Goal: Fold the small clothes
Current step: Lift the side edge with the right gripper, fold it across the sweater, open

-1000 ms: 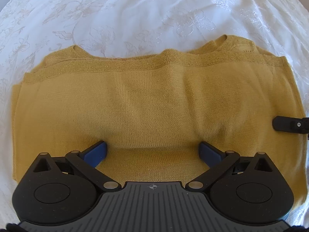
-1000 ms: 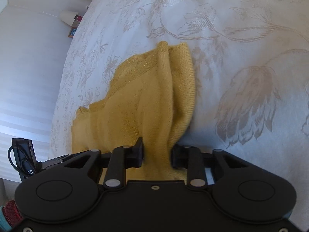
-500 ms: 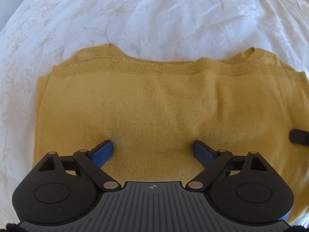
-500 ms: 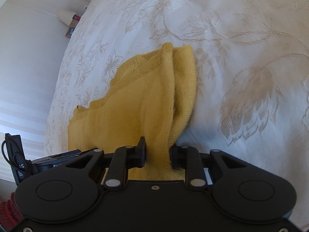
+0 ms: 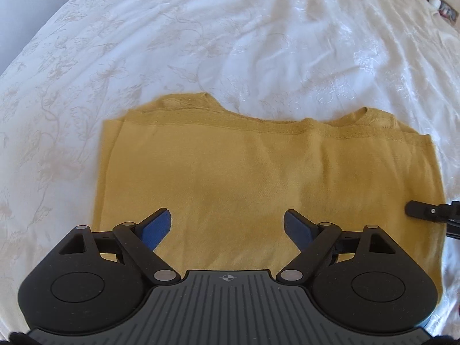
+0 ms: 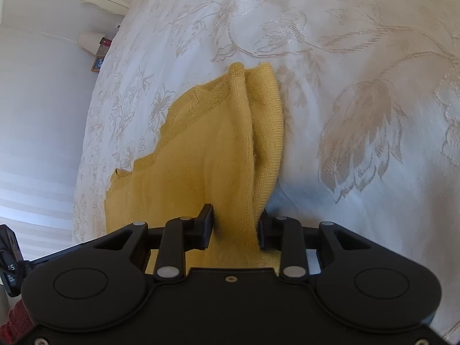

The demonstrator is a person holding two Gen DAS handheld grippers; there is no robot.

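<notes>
A mustard-yellow knit top [image 5: 258, 178] lies folded flat on the white bedspread [image 5: 230, 43]. My left gripper [image 5: 227, 224] hovers over its near edge with blue-padded fingers spread wide, holding nothing. My right gripper [image 6: 235, 224] is shut on the top's right edge [image 6: 244, 172], with layers of the knit pinched between its black fingers. One right finger shows at the right edge of the left wrist view [image 5: 425, 210], lying on the cloth.
The bedspread [image 6: 359, 72] has a raised flower pattern and soft creases. A white wall [image 6: 37, 115] and small items by a cream bedside piece [image 6: 100, 46] lie beyond the bed's far side.
My left gripper has lifted and drawn back from the top, so more bedspread shows beyond it. Its fingers stay open. My right gripper keeps its pinch on the edge.
</notes>
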